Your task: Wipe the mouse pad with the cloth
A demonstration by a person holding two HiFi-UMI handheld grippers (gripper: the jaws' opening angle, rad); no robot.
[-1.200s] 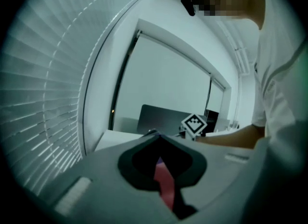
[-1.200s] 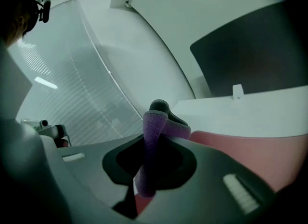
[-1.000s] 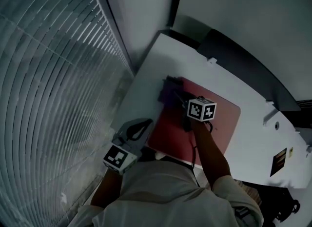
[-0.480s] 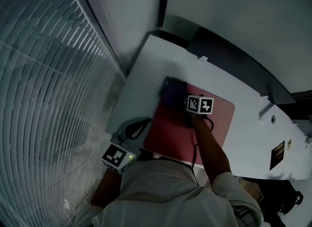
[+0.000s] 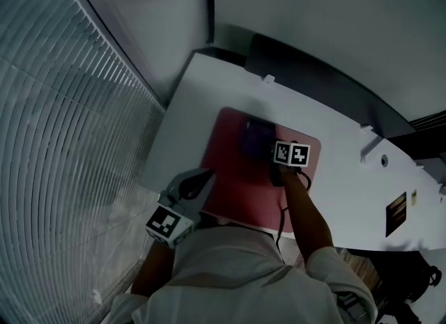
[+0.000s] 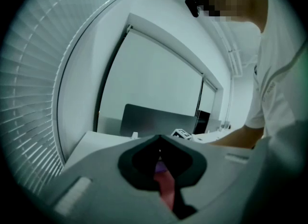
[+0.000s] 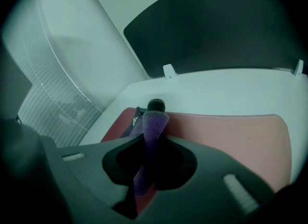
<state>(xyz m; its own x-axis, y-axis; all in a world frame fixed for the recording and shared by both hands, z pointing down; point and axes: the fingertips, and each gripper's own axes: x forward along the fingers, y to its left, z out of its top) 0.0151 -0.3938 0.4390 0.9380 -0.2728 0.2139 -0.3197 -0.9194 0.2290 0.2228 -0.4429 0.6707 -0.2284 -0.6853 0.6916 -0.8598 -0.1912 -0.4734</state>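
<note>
A red mouse pad (image 5: 233,166) lies on the white table (image 5: 209,82). My right gripper (image 5: 269,145) is shut on a purple cloth (image 5: 256,138) and holds it down on the pad's far half. In the right gripper view the cloth (image 7: 152,129) stands pinched between the jaws and pokes out past them, over the pad (image 7: 231,136). My left gripper (image 5: 204,177) is shut with nothing visibly between the jaws. Its tips sit at the pad's near left edge. Through the slit in the left gripper view I see a strip of pad (image 6: 167,189) and a bit of cloth (image 6: 161,168).
A dark panel (image 5: 313,72) stands along the table's far edge, with small white clips (image 7: 168,70) in front of it. Window blinds (image 5: 63,148) fill the left side. A dark sticker (image 5: 396,213) sits on the table at the right.
The right gripper has dragged the cloth from the pad's far left corner to the right, further onto the pad. The left gripper stays at the pad's left edge. The head view shifted.
</note>
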